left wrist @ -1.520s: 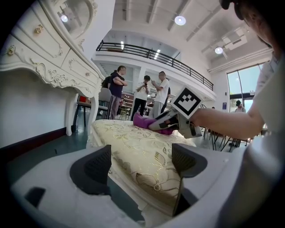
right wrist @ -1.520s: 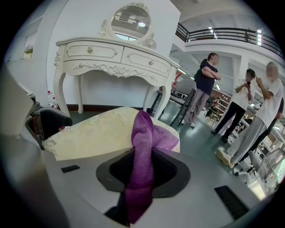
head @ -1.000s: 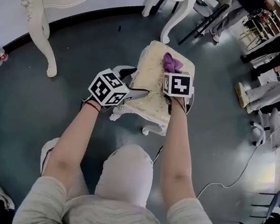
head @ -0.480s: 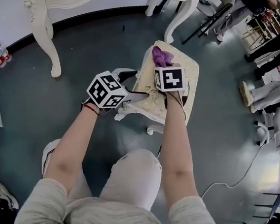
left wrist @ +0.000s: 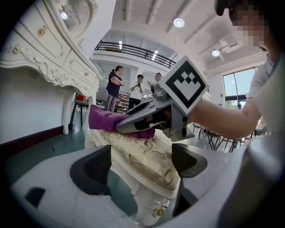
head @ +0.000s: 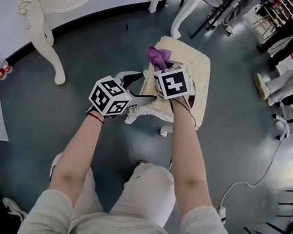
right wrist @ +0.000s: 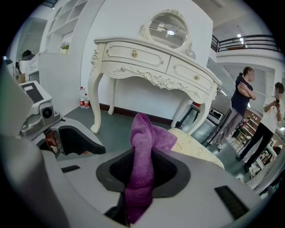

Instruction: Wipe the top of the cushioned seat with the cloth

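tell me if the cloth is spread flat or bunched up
Bunched up. The cloth is pinched into a narrow fold in the right gripper, its free end a crumpled lump on the seat, not laid flat.

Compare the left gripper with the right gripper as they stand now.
The left gripper has its jaws apart astride a corner of the seat, while the right gripper is shut on the purple cloth. The left gripper sits at the seat's edge; the right gripper is over its top. Both reach toward the same seat.
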Tool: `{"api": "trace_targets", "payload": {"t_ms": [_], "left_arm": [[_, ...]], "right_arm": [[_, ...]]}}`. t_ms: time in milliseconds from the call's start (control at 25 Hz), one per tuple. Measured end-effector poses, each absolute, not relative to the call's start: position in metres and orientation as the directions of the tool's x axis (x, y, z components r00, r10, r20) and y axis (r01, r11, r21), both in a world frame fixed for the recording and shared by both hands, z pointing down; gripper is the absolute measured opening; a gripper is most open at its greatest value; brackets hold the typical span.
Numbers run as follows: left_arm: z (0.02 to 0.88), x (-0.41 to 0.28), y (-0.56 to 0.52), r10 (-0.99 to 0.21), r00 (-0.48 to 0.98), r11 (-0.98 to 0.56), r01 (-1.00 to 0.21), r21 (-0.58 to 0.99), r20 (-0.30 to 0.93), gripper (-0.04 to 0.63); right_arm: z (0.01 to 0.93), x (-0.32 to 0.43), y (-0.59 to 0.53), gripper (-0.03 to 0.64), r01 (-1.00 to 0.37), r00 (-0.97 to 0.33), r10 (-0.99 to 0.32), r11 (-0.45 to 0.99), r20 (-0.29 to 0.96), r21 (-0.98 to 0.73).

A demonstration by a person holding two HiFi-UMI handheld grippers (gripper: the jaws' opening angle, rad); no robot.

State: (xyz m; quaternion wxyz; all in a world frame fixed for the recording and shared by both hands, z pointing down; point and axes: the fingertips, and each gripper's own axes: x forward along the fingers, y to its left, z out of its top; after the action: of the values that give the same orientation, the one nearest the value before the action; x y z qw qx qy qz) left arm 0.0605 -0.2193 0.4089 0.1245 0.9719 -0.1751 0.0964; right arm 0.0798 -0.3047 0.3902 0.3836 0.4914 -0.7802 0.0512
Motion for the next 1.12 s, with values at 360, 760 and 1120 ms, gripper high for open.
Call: {"api": "trace_targets", "payload": {"t_ms": [360,760,1120], "left_arm": [[0.411,0.063,-0.218,-0.297,0.922,-0.910,-0.352,0.218,0.248,0.430],[0.412,0.063,-0.219,-0.305,0.917,-0.910,-0.361,0.204,0.259,0.430],[0.411,0.063,-0.219,-0.307,0.911,-0.913,-0.363,0.186,0.275,0.430]], "right_arm": [[0.391,0.075,-0.283,0.094,-0.753,-0.293,-0.705,0.587,0.646,0.298],[0.389,0.091,-0.266,0.094,-0.777,-0.320,-0.729,0.567,0.605,0.272],[0.387,0.131,-0.262,0.094,-0.838,-0.255,-0.772,0.477,0.582,0.265]]}}
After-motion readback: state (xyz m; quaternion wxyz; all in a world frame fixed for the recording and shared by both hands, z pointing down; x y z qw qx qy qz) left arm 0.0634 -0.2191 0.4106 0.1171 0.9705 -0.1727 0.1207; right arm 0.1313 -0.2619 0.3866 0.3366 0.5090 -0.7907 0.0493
